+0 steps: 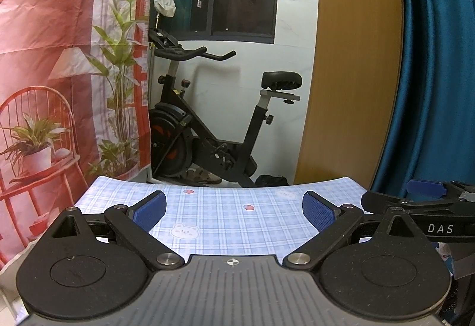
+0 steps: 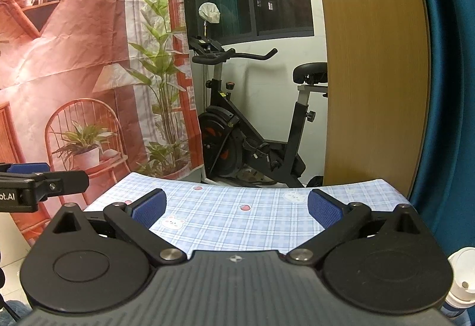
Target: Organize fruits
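Both jaws wide apart, empty; ribbed blue pads (image 1: 150, 211) over plaid tablecloth (image 1: 225, 222) w/ bear print.

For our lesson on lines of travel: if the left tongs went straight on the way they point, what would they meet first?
The open left tongs would cross above the bare blue checked tablecloth, probably reaching the black exercise bike first; depth is unclear.

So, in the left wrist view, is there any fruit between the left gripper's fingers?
No, the left gripper is open with only the blue plaid tablecloth showing between its fingers; no fruit is visible.
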A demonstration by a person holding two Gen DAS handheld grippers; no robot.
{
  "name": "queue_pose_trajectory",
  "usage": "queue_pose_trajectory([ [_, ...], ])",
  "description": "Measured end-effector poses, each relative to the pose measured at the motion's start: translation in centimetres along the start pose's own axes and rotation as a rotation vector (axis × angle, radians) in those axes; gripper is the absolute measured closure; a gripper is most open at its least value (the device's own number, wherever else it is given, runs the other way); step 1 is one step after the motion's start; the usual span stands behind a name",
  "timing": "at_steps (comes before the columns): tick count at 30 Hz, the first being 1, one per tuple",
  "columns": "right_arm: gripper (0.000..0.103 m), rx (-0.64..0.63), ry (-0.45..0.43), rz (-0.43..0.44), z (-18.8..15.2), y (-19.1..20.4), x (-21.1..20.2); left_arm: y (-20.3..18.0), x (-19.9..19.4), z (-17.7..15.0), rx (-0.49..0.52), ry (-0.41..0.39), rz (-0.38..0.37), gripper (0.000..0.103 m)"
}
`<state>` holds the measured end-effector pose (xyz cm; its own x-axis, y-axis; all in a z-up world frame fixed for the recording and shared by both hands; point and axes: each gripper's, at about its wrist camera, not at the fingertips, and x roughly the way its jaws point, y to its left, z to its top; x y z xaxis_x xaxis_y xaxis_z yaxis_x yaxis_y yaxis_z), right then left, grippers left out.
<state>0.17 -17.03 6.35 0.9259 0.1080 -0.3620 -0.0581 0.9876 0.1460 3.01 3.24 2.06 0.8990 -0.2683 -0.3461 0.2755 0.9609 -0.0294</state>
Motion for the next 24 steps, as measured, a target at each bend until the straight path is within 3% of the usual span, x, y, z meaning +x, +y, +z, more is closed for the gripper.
queue_pose_trajectory([
  [24,0.000,-0.007,0.000,0.003,0.06,-0.42,0.19,-0.35,-0.05,-0.30,-0.003,0.001,0.006,0.003],
])
